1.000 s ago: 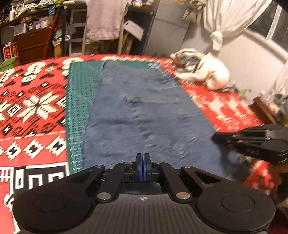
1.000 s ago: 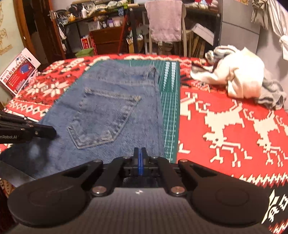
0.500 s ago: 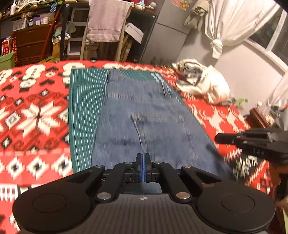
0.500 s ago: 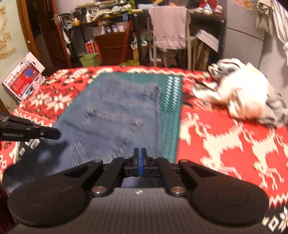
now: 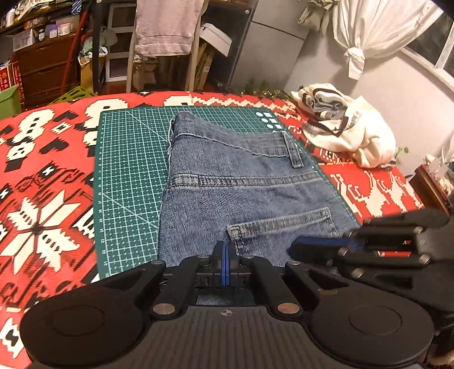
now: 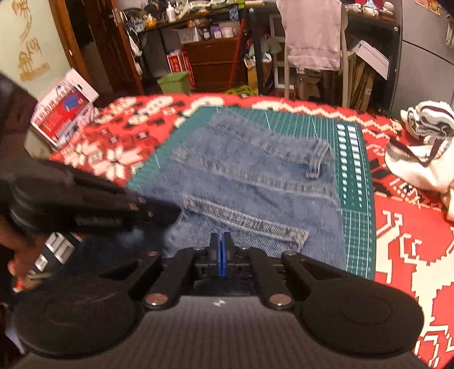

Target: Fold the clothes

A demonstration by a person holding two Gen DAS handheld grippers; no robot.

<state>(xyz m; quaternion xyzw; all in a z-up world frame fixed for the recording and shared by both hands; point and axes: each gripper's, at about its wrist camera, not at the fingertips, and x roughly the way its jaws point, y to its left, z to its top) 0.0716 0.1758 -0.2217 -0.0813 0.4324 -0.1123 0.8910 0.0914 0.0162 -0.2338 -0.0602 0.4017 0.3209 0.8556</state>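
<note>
On the red-and-white patterned blanket (image 5: 51, 181) lies a green gridded cutting mat (image 5: 127, 176); spread flat on the mat, a pair of blue denim jeans (image 5: 241, 195), back side up, waistband toward the far edge, with a belt loop (image 5: 293, 153) and a back pocket (image 5: 283, 227) showing; the denim runs toward the cameras and passes beneath both tools. Left gripper (image 5: 224, 261): low at the near edge of the denim, its blue-lined fingers pressed together; whether cloth is caught between them cannot be told. Right gripper (image 6: 220, 255): likewise at the near edge, just beside the left one, its blue-lined fingers pressed together; a pinch of fabric cannot be confirmed, though the view is blurred. Each tool shows in the other's camera, tips over the jeans; a person's hand (image 6: 17, 255) grips the left tool's handle. Beyond the mat on the right, a heap of cream and striped clothing (image 5: 349, 127) sits on the blanket, well apart from the jeans. Behind the bed: a chair draped with a pink towel (image 5: 167, 25); a white knotted curtain (image 5: 366, 31); a red-and-white box (image 6: 63, 108) at the left edge.
</note>
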